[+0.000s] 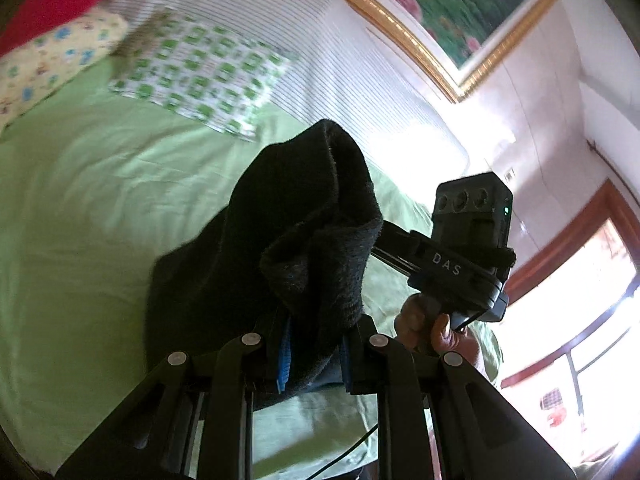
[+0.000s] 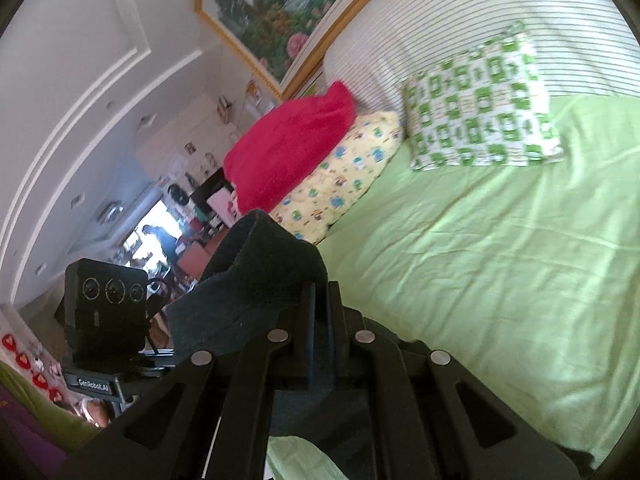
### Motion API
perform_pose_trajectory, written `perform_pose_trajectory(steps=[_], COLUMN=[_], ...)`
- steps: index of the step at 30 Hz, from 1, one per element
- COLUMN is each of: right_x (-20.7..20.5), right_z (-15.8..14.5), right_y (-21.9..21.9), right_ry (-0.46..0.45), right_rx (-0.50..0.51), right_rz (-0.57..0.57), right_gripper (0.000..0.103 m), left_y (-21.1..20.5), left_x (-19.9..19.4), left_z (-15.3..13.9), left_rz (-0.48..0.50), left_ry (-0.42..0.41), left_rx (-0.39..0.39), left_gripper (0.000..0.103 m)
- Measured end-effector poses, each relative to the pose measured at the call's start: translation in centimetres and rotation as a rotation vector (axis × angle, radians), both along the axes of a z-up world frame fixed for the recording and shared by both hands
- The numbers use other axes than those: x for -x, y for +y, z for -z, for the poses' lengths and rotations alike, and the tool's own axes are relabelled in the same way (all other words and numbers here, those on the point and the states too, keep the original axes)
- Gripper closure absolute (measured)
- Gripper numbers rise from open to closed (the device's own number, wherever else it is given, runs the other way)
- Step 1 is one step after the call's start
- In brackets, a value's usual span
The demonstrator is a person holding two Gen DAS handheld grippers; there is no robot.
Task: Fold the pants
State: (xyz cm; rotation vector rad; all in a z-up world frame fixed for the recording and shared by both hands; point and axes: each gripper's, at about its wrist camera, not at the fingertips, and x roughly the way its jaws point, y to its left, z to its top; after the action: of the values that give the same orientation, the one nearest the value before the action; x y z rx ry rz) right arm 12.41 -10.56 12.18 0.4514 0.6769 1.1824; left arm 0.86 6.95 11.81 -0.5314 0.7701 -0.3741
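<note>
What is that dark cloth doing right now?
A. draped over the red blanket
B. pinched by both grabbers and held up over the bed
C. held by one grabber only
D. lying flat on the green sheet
B: the black pants are clamped in the left gripper and in the right gripper, bunched up above the green sheet.

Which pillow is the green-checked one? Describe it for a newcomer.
Start at the striped headboard above the green sheet. The pillow lies flat at its foot. Unlike the yellow cartoon pillow under the red blanket, it is white with green squares.
</note>
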Motion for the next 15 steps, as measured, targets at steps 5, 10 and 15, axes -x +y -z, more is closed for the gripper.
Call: perform_pose_trajectory(steps=[5,10,15], right_x=[0.2,0.7,1.1], right_z=[1.7,3.8,6.3], right_y=[-4.2,-7.4,-10.0], right_ry=[0.034,0.074,0.123], right_rx=[-0.019,-0.032,-0.042], right_rz=[0.064,0.118,0.163], right_gripper=[0.097,0.097,0.098], left_y=[-4.5,-8.2,-10.6], left_x=[-1.1,-2.2,-3.0], left_z=[1.1,2.7,4.6], left_rz=[0.08,0.141,0.189], left_ry=[0.03,0.068,0.112], left_rx=[-0.025,-0.06,-0.089], left_gripper=[0.085,0.085,0.085])
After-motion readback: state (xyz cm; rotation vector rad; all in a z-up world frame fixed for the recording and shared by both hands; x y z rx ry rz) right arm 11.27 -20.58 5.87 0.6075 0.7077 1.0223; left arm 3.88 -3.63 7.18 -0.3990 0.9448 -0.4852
